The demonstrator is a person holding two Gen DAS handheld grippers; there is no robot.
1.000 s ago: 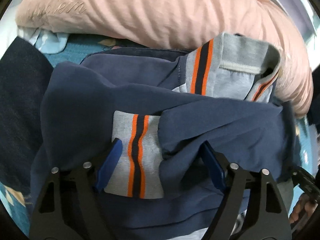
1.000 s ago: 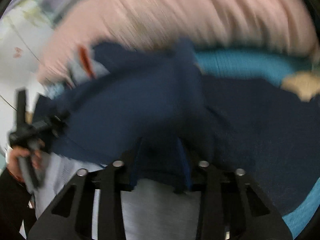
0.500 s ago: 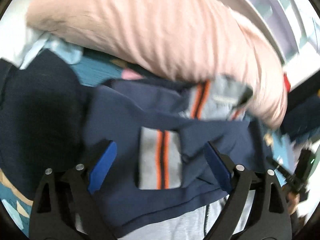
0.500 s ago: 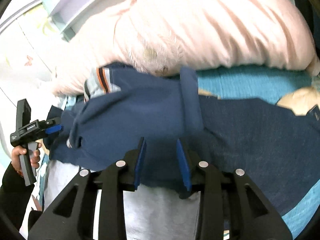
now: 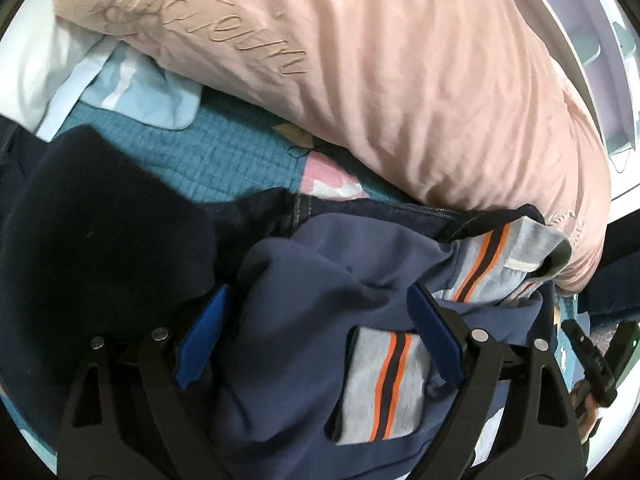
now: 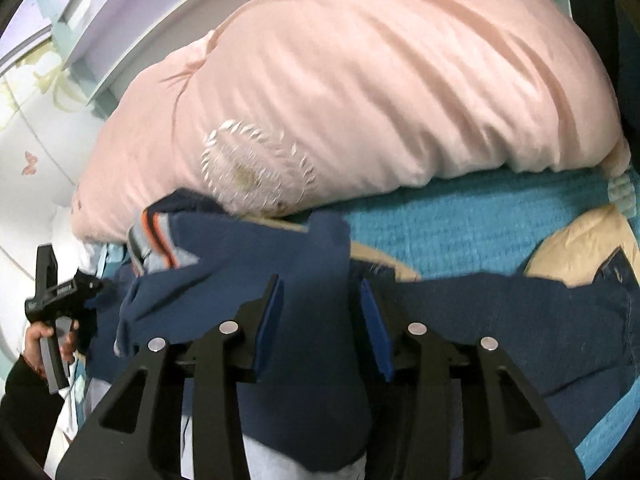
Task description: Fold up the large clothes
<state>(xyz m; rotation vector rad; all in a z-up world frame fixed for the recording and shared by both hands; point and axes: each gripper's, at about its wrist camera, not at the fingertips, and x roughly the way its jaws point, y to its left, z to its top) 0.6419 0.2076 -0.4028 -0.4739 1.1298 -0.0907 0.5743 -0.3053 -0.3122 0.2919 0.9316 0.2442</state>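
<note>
A blue sweatshirt (image 5: pixel 296 360) with grey cuffs striped orange and black lies bunched on the bed. One cuff (image 5: pixel 384 388) shows beside the right finger of my left gripper (image 5: pixel 316 304). Its jaws stand wide and are closing slightly above the blue cloth, without pressing on it. The striped collar (image 5: pixel 492 264) rests against the pillow. In the right wrist view, a folded blue sleeve (image 6: pixel 324 248) runs between the jaws of my right gripper (image 6: pixel 320 286). Those jaws are opening and the pads stand clear of the sleeve. A hand holds the left gripper (image 6: pixel 52 292) at the far left.
A big pink pillow (image 5: pixel 380 80) fills the back of the bed, on a teal quilt (image 5: pixel 224 156). A dark navy garment (image 5: pixel 100 220) lies left of the sweatshirt, and dark jeans (image 6: pixel 520 320) lie on its right. White and light blue cloth (image 5: pixel 132 84) sits at the back left.
My left gripper has slid left, so the striped cuff now lies under its right finger. My right gripper has let go of the blue sleeve, spread its jaws and risen.
</note>
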